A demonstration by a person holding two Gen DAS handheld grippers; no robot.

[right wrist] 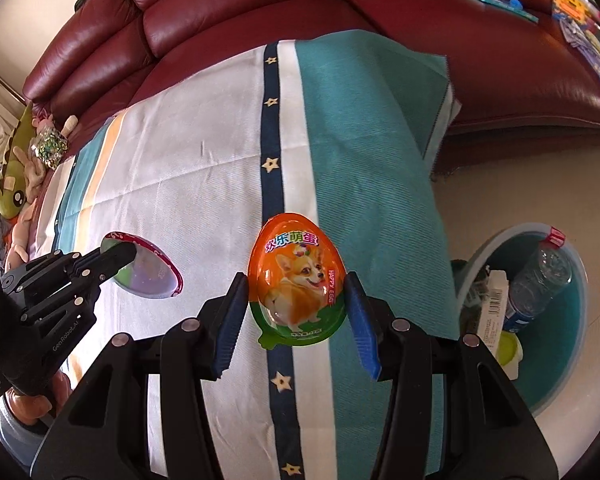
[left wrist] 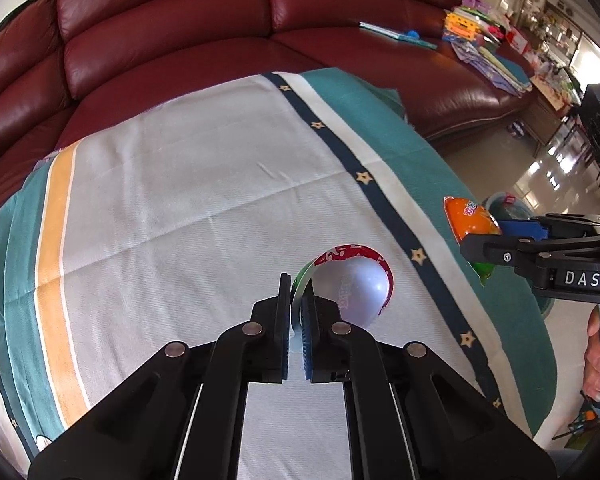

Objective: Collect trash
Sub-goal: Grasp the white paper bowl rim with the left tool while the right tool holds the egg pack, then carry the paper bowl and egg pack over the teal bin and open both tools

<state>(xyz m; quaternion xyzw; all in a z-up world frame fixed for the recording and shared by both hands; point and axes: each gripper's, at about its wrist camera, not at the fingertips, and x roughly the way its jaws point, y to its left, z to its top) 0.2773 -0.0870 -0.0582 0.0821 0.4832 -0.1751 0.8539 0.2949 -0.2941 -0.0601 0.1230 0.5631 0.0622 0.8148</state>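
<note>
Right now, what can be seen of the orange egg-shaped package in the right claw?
The orange egg package is glossy plastic, orange above and green below, printed with a corgi and "HAPPY EGG", with a flat sealed rim and a small tab at the bottom. It stands upright between the right claw's blue pads, gripped at its sides, above the striped cloth.

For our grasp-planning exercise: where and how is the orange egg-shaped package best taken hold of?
Grip the orange egg package across its two long side edges, as the right gripper does, coming from its green base end. The egg is narrowest side to side, so both pads meet the rim squarely.
</note>
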